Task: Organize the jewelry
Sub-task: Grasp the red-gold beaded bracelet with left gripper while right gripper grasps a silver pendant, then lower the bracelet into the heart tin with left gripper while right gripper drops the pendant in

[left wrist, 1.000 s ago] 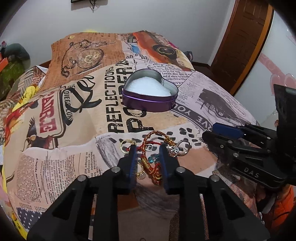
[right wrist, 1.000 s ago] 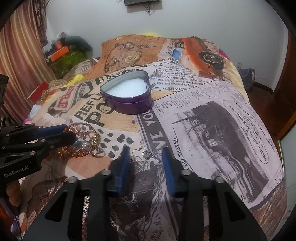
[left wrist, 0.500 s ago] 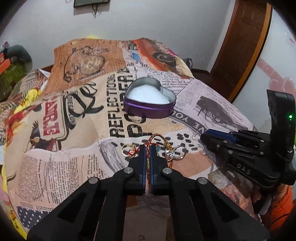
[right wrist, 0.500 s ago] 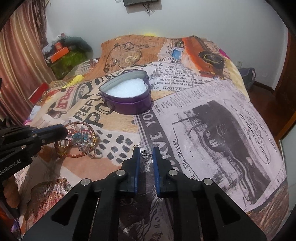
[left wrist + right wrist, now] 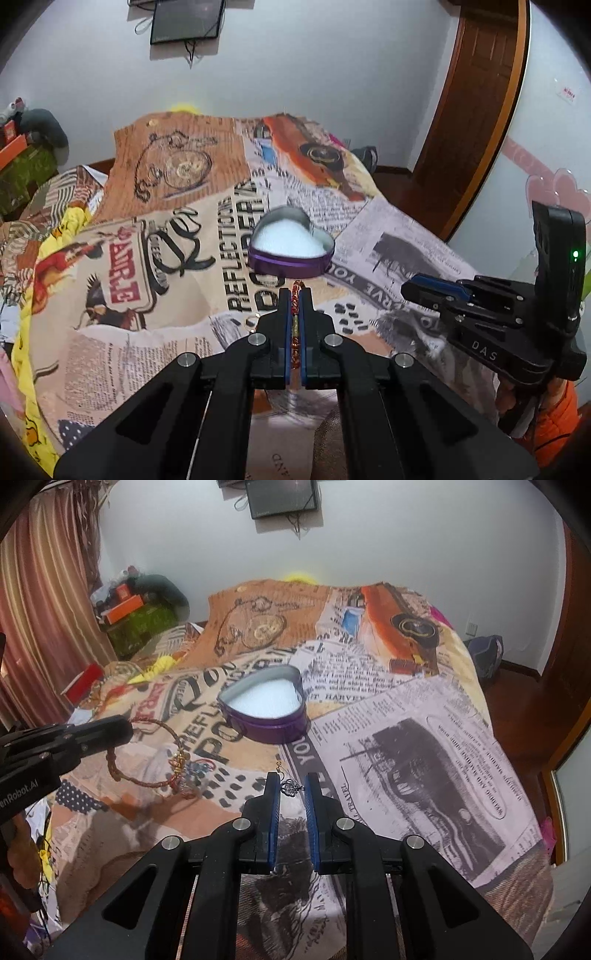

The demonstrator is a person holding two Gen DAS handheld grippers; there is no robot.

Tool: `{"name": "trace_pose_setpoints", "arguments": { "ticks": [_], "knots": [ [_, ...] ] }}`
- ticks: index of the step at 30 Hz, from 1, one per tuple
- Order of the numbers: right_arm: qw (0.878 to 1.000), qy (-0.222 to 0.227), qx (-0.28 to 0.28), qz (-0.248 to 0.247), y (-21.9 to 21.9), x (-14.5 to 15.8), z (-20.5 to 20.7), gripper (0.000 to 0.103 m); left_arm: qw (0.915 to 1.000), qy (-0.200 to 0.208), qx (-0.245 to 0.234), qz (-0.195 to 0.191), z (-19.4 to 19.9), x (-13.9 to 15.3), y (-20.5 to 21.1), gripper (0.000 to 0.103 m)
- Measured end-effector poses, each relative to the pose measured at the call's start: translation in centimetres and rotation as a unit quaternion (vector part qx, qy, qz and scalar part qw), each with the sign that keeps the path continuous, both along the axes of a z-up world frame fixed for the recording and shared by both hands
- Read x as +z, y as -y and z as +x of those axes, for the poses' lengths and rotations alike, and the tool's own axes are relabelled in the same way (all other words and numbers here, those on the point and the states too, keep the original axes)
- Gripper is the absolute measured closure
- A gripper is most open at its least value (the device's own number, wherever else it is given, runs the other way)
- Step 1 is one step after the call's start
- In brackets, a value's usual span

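Observation:
A purple heart-shaped tin [image 5: 291,251] with a white lining stands open on the bed; it also shows in the right wrist view [image 5: 266,710]. My left gripper [image 5: 294,295] is shut on a red and gold beaded bracelet [image 5: 295,291], which hangs lifted above the cover in the right wrist view [image 5: 147,757]. My right gripper [image 5: 291,782] is closed on a small silver earring [image 5: 290,785], its jaws still a little apart. A gold ring [image 5: 251,320] lies on the cover left of my left fingers.
The bed cover [image 5: 406,738] has a newspaper print. Boxes and bags [image 5: 136,616] pile up at the far left by a curtain. A wooden door [image 5: 465,110] stands at the right. A screen [image 5: 280,496] hangs on the far wall.
My left gripper has risen with the bracelet, lifting it off the cover. My right gripper has closed onto the earring and lifted slightly.

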State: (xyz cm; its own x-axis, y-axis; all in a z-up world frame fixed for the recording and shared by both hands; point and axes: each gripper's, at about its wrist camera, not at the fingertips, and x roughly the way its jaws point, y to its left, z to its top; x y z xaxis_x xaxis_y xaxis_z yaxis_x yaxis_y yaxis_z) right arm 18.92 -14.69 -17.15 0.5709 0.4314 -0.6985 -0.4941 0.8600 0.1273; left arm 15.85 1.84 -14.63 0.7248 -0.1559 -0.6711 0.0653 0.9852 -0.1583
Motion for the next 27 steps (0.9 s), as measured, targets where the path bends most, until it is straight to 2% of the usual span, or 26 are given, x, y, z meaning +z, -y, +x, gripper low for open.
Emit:
{"name": "trace_pose_setpoints", "arguments": {
  "ticks": [11, 27],
  "knots": [
    [0.999, 0.042, 0.003, 0.006, -0.6, 2.8, -0.4, 0.091, 0.9989, 0.046, 0.005, 0.005, 0.3, 3.1, -0.4, 0.101],
    [0.998, 0.068, 0.002, 0.017, -2.7, 3.7, 2.5, 0.091, 0.9966, 0.076, 0.016, 0.027, 4.3, 3.6, -1.5, 0.101]
  ]
}}
